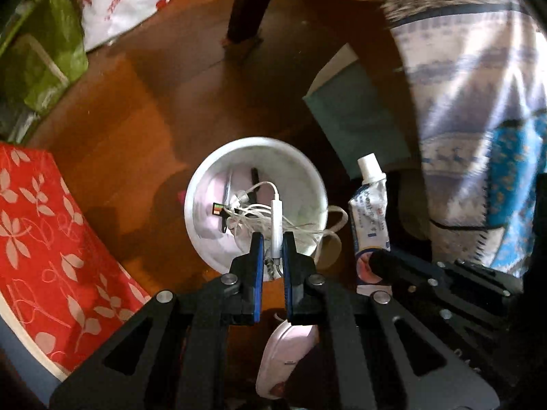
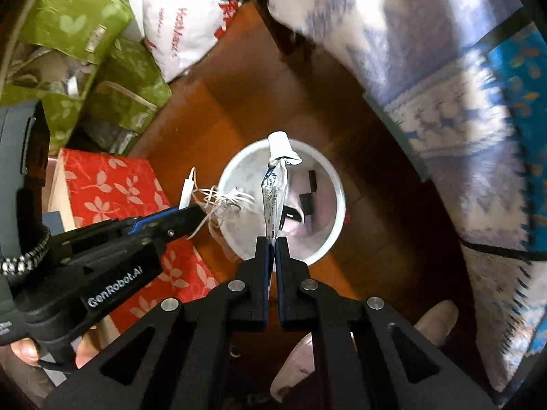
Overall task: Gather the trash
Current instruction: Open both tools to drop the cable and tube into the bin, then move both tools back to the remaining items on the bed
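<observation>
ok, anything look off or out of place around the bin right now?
Mostly the earphone cable: the left gripper is shut on it above the white bin, and a loop droops outside the rim. The right gripper holds a squeezed, crumpled toothpaste tube over the bin. Nothing spilled.

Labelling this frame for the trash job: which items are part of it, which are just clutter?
In play:
- left tool, shut on the tangled white cable
- right tool, shut on the toothpaste tube
- white bin, under both

Lying about:
- red leaf-print box
- green bags
- white shopping bag
- patterned blanket
- teal cloth
- pink slipper
</observation>
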### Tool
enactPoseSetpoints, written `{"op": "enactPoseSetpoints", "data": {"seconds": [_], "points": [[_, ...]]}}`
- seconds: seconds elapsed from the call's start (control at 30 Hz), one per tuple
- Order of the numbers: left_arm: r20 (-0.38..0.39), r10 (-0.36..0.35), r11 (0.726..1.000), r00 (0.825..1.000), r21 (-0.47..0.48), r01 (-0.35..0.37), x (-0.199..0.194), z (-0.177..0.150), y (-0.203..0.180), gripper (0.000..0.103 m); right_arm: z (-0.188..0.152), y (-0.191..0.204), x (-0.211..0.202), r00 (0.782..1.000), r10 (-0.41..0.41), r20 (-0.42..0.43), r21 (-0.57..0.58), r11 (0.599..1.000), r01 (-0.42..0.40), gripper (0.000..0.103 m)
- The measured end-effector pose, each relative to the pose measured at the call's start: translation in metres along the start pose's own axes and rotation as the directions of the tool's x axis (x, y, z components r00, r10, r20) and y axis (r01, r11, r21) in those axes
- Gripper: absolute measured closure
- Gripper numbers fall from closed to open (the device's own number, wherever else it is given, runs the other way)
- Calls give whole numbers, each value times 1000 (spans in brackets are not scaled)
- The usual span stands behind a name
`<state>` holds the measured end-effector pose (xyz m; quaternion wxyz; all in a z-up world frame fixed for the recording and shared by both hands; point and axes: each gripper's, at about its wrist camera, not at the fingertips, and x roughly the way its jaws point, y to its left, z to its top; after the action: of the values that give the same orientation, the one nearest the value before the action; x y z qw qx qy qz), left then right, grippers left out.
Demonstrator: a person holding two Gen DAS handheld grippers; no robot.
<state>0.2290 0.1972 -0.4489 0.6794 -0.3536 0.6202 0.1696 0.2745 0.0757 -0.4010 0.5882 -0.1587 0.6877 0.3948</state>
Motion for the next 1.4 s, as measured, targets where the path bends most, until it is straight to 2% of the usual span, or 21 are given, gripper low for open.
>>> {"op": "enactPoseSetpoints", "data": {"seconds": [0.17,0.33,0.43,0.5,0.57,0.67,0.83,0.97,1.13,1.27,1.4], "points": [[-21,14,1000,1000,-25,-14,22,9,7,94,6,-7,24,999,-6,-43,10,1000,7,99],[-34,63,997,997,-38,-64,35,14,11,94,9,-9,38,998,8,-67,-15,1000,-9,99],[-28,89,996,996,-31,-89,31,12,12,94,10,-12,44,995,47,-82,-7,999,-48,99],[-28,79,996,996,-34,-80,28,11,19,94,10,-14,47,993,57,-102,5,998,-57,98],[-25,69,996,997,-49,-70,23,10,24,94,9,-15,47,994,46,-99,-4,999,-47,98],[-11,63,996,998,-56,-63,15,11,26,92,7,-12,45,997,-15,-80,-31,999,12,98],[26,72,997,997,-27,-71,-2,9,18,87,7,-13,38,998,-23,-56,-21,1000,22,97],[70,85,996,994,19,-87,-24,6,4,85,4,-12,24,998,-49,-25,-20,999,49,97],[156,87,993,984,66,-98,-63,0,-13,85,-2,-11,-17,997,-52,64,-15,998,53,97],[249,76,988,965,110,-106,-103,-11,-33,85,-13,-12,-58,988,-31,153,-25,999,36,97],[339,63,981,939,151,-120,-141,-26,-54,85,-30,-10,-109,963,-39,268,-36,998,50,97]]}}
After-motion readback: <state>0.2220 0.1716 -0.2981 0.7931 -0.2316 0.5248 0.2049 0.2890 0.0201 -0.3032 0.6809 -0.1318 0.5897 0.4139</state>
